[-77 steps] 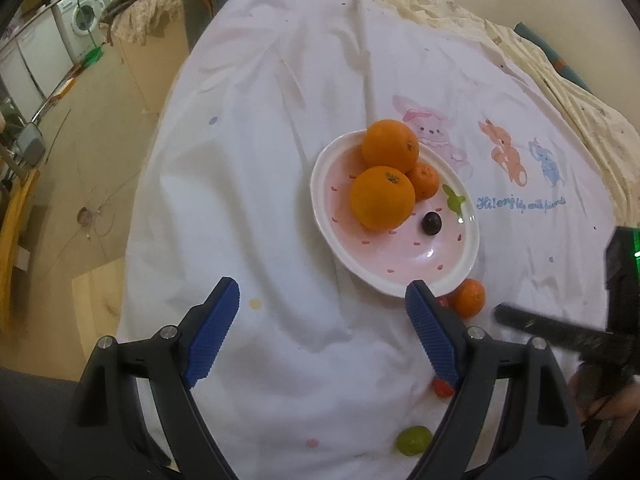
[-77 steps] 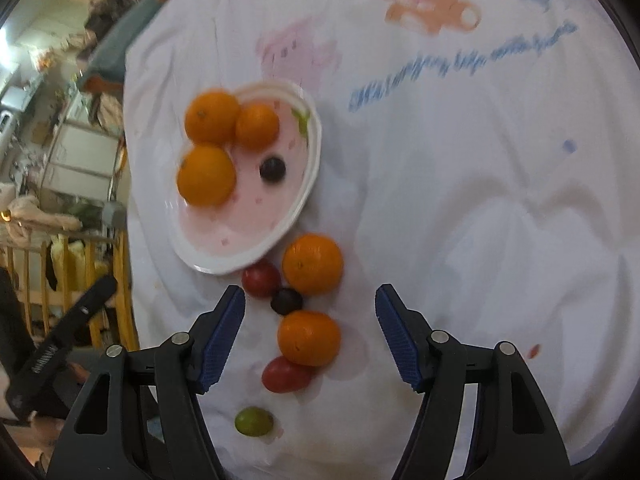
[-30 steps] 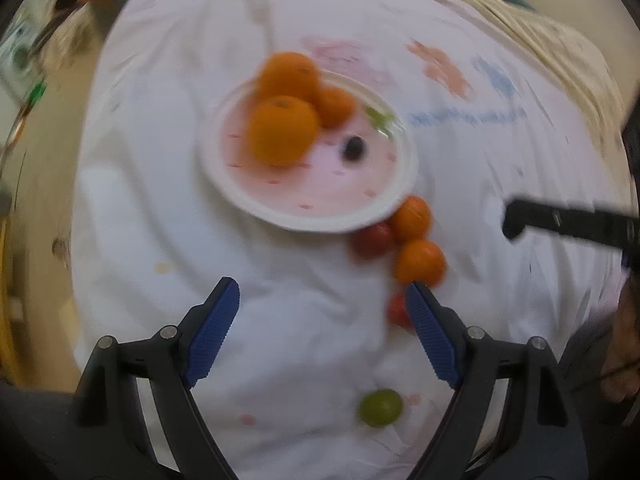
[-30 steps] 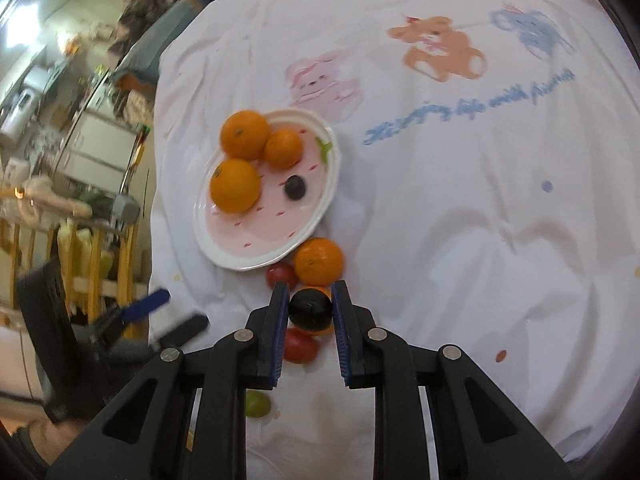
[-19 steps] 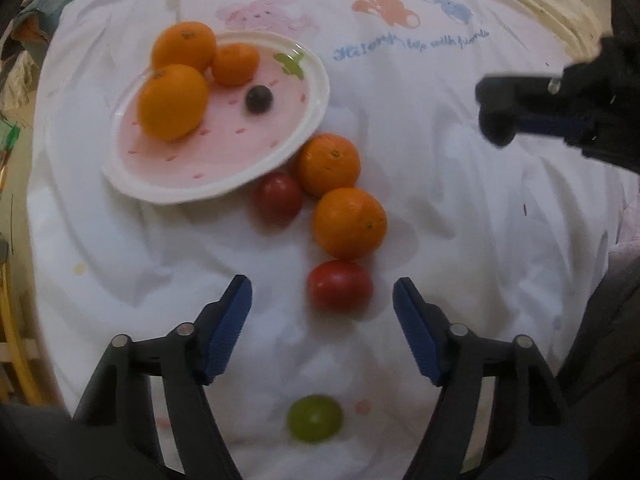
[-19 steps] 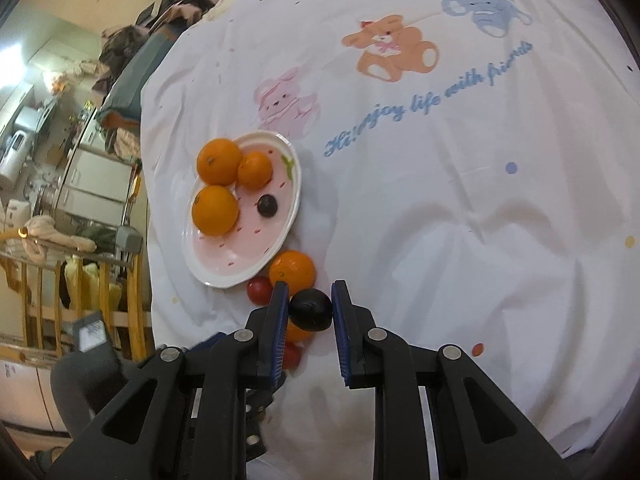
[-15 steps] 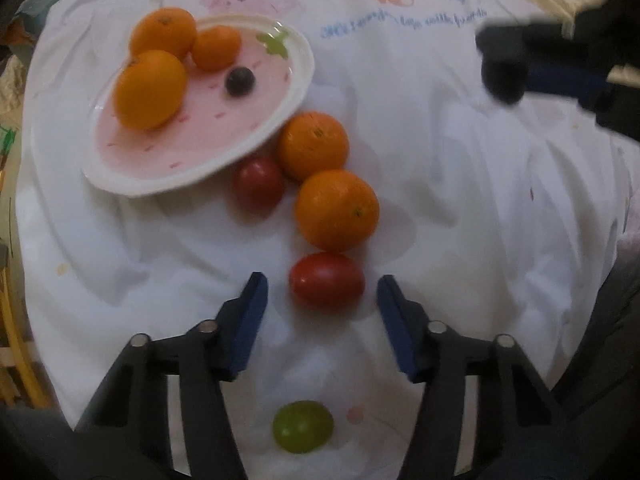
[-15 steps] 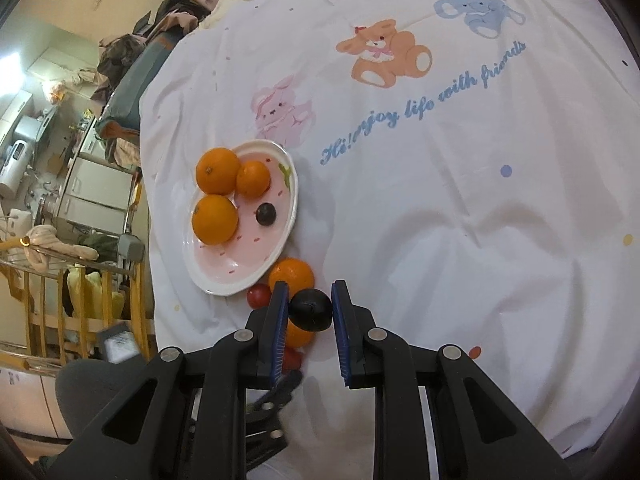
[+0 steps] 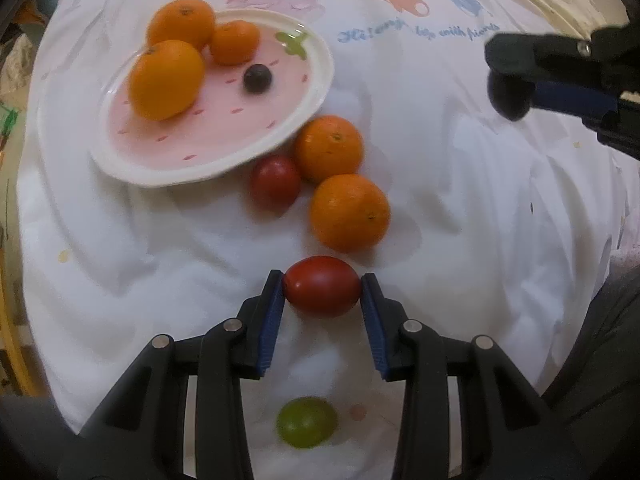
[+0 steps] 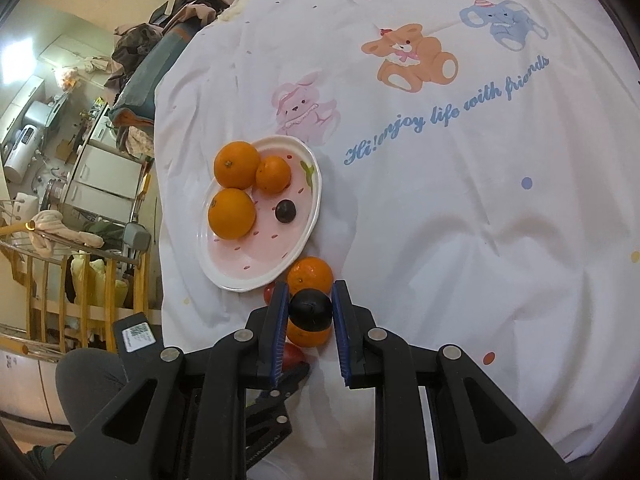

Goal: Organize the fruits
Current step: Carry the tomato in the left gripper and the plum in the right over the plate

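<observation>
While clamped on red tomato (image 9: 322, 297), left claw (image 9: 322, 300); oranges (image 9: 349, 213) beyond; right claw (image 10: 310, 309) gripping dark fruit (image 10: 310, 309).

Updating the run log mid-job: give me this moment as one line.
left claw: just closed on red tomato on cloth | right claw: shut on dark grape, aloft | plate: three oranges, one grape

Our left gripper (image 9: 322, 291) now sits low over the sheet, its jaws having just been closing from wide apart onto the red tomato (image 9: 322, 291). Our right gripper (image 10: 310, 307), open before, now grips the dark plum (image 10: 310, 308) lifted off the sheet.
</observation>
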`<action>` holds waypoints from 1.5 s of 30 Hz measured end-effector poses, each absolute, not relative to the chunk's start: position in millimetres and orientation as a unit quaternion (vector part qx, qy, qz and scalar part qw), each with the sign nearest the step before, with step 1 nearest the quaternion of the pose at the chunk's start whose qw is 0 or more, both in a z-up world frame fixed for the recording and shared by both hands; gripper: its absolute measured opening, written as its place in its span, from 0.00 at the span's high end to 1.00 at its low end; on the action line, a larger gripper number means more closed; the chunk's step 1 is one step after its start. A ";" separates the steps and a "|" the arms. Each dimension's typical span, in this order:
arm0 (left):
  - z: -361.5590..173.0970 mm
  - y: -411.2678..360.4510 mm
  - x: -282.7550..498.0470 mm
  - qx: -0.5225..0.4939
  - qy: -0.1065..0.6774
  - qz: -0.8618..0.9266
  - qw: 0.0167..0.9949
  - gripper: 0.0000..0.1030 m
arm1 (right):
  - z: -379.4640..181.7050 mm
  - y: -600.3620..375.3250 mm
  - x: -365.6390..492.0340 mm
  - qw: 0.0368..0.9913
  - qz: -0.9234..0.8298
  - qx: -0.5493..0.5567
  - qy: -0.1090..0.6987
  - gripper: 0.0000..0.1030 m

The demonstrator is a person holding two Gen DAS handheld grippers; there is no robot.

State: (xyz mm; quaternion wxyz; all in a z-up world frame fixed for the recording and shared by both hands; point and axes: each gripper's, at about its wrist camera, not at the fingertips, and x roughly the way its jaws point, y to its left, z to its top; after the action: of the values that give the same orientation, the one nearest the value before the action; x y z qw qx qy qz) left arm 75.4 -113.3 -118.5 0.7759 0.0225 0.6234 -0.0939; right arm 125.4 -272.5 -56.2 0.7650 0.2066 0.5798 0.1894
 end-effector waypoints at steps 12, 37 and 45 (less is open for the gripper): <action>-80.7 -57.4 75.8 -0.003 0.603 -0.036 0.797 0.67 | -46.7 -268.7 126.0 0.774 0.192 0.206 0.567 0.78; -17.4 26.6 130.2 -0.051 0.532 0.024 0.845 0.67 | -20.0 -246.1 165.2 0.818 0.228 0.177 0.498 0.78; -33.1 30.1 157.3 -0.059 0.541 0.021 0.839 0.67 | -35.5 -242.6 191.1 0.813 0.219 0.169 0.513 0.78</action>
State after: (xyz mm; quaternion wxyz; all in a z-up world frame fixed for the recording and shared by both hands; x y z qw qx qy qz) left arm 157.3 30.1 -33.1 0.8387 -0.0594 0.5409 0.0207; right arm 191.1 -242.6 -35.5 0.8126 0.1685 0.5131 0.2193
